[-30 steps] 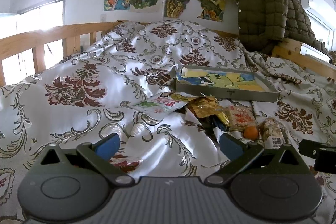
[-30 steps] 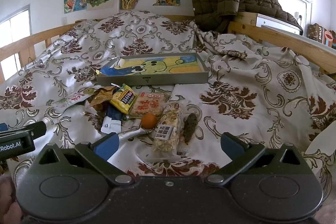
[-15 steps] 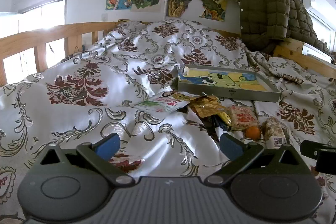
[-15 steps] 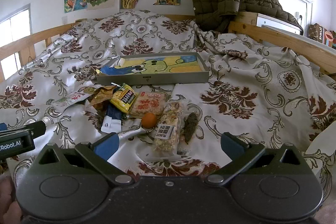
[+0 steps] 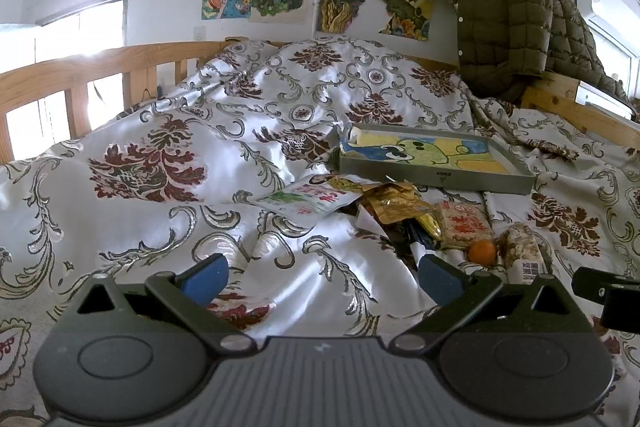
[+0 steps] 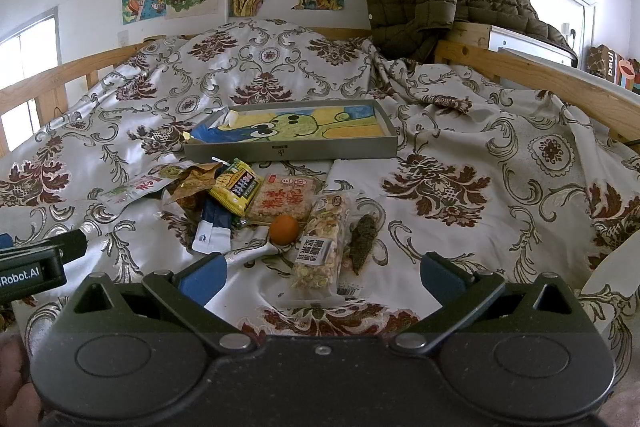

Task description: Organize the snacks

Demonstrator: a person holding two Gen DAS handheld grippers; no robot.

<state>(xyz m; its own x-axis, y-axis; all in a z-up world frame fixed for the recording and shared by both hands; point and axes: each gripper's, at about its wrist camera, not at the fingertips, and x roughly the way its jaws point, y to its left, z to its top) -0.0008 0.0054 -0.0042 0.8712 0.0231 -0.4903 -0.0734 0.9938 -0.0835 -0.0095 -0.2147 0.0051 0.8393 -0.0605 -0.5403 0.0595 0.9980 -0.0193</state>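
Both grippers hover over the bed with fingers spread wide and nothing between them. The right gripper [image 6: 320,277] points straight at the snack pile: a clear-wrapped nut bar [image 6: 320,245] lies just ahead of its fingers, a small orange [image 6: 284,229] touching the bar's left side, a dark dried piece [image 6: 362,237] just to its right. Further ahead sit a red-printed cracker pack [image 6: 280,201], a yellow packet [image 6: 236,187] and crumpled gold wrappers [image 6: 192,183], overlapping. Beyond them all rests the shallow grey tray [image 6: 288,151], its inside bare of snacks.

The left gripper [image 5: 320,279] faces mostly quilt; the pile lies ahead of its right finger, with a green-and-white pouch [image 5: 308,197] nearest its centre line.

Risks, as I judge them:
- The satin quilt [image 6: 440,187] is soft and creased; pressing down may pinch fabric with a packet.
- The orange could roll off when the bar is lifted.
- Overlapping packets may come up together or slide.
- The tray may tilt on the soft bedding.
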